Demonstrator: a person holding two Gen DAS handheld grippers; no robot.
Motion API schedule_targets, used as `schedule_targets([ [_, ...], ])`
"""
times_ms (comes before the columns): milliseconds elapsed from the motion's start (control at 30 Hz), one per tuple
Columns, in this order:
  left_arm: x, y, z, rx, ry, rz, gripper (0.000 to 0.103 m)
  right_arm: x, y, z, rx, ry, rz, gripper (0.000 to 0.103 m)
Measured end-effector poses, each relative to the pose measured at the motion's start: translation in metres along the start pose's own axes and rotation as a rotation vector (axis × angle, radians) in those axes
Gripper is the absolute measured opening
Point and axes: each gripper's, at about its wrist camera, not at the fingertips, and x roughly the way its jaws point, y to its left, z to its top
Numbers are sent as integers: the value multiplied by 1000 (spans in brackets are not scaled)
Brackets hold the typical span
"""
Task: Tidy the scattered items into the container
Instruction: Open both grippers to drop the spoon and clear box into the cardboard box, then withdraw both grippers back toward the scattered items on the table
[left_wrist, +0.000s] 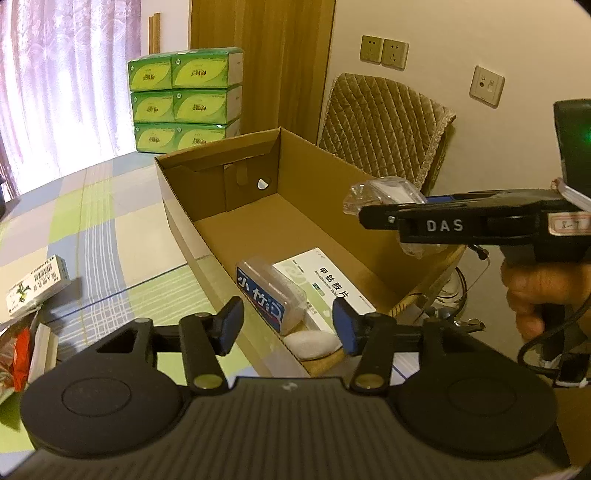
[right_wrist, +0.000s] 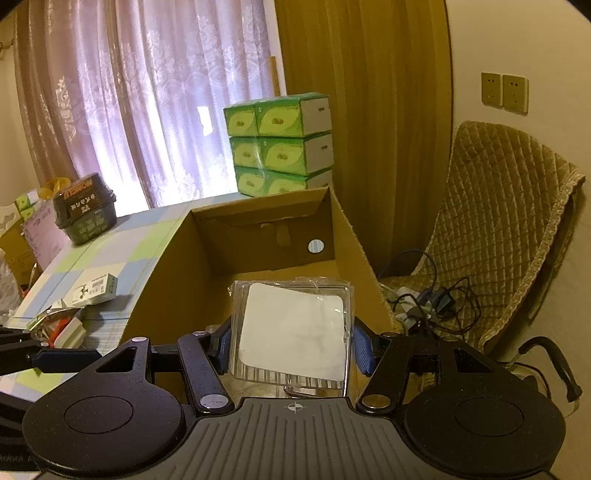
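Jaws on my right gripper (right_wrist: 291, 345) pinch a clear plastic packet (right_wrist: 293, 328) by its two sides, a white card showing through its front, and I hold it above the open cardboard box (right_wrist: 166, 266). From the left wrist view the same packet pokes out past the gripper's black arm, over the box's right wall, not yet let go.

On my left gripper (left_wrist: 288, 325) the jaws are spread with nothing between them, hanging at the near end of the box.

Three things already lie on the box floor at that near end: a small clear case with a blue label (left_wrist: 269, 295), a white medicine box (left_wrist: 327, 280) just beside it, and a pale oval object (left_wrist: 314, 343) nearest the camera, whose nature I cannot make out. I judge the packet to be the fourth item in, once I release it.

Left of the box, work remains on the checked worktop (left_wrist: 110, 229). A small green-and-white carton (left_wrist: 37, 286) lies there, and nearer the edge sits a jumble of papers and red wrapping (left_wrist: 18, 354) that I cannot sort into separate items. Farther back in the right wrist view a dark lidded tub (right_wrist: 84, 208) stands on the worktop; whether it counts as scattered I cannot say.

Beyond, stacked green tissue packs (left_wrist: 186, 98) and a quilted chair (left_wrist: 380, 129) stand against the wall.
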Motion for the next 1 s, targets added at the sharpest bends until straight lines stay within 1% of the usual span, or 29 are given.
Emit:
schedule_targets([
  [167, -5, 2, -2, -14, -5, -1, 51, 7, 3, 2, -8, 0, 22, 63],
  [200, -6, 3, -2, -15, -6, 1, 51, 8, 3, 2, -4, -2, 30, 65],
  [233, -7, 4, -2, -16, -8, 3, 51, 8, 3, 2, 2, -9, 31, 69],
  [267, -8, 5, -3, -20, -8, 4, 51, 6, 2, 2, 6, -20, 23, 83],
  [300, -9, 5, -4, -24, -8, 5, 51, 4, 2, 2, 9, -32, 18, 85],
  [600, -16, 12, -17, -65, -2, 13, 56, -13, 2, -3, 40, -58, 5, 85],
  [700, -20, 13, -20, -71, -4, 16, 59, -19, 4, -8, 54, -54, 7, 85],
  [867, -28, 16, -24, -79, -12, 23, 59, -31, 11, -18, 67, -48, 12, 85],
  [1000, -36, 19, -27, -89, -15, 33, 61, -38, 19, -22, 69, -43, 18, 85],
])
